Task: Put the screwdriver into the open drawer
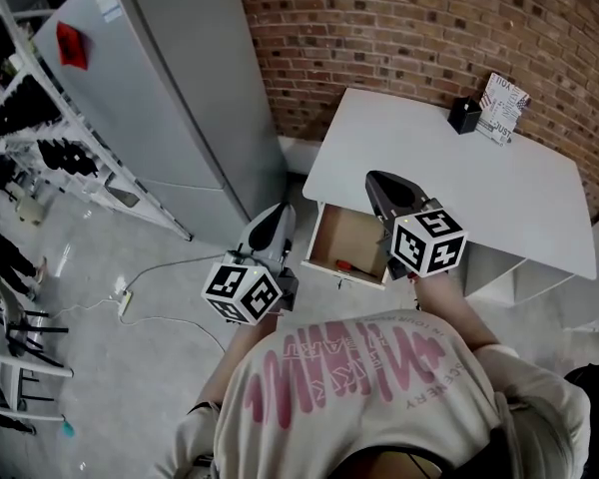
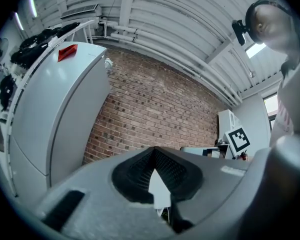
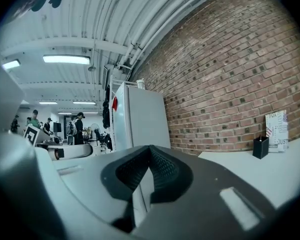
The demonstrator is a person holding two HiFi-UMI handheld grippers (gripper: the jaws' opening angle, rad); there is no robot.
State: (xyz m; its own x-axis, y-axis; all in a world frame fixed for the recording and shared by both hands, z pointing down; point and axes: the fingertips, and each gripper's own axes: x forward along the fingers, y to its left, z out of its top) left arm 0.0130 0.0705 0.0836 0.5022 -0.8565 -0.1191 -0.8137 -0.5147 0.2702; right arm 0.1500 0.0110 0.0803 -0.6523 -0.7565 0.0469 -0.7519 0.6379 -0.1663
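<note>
The left gripper (image 1: pixel 277 216) is held with its fingers (image 2: pixel 137 170) pressed together at the tips, and nothing is pinched between them. The right gripper (image 1: pixel 379 182) is likewise closed, its fingers (image 3: pixel 165 171) pressed together on nothing. The open drawer (image 1: pixel 354 236) is seen between the 2 pairs of fingers, under the edge of the white bench (image 1: pixel 459 188). The screwdriver (image 1: pixel 345 265), marked by its red handle, is seen lying inside the drawer near its front panel, apart from both pairs of fingers and touched by neither. The right fingers are held at the bench edge just beside the drawer. The left fingers are held over the floor (image 1: pixel 130 367) on the drawer's other side. Beyond the left fingers a grey fridge (image 1: pixel 160 98) is seen against a brick wall (image 1: pixel 379 28). Well beyond the right fingers, a black holder (image 1: pixel 464 117) and a printed card (image 1: pixel 504 108) are set at the bench's far edge.
</note>
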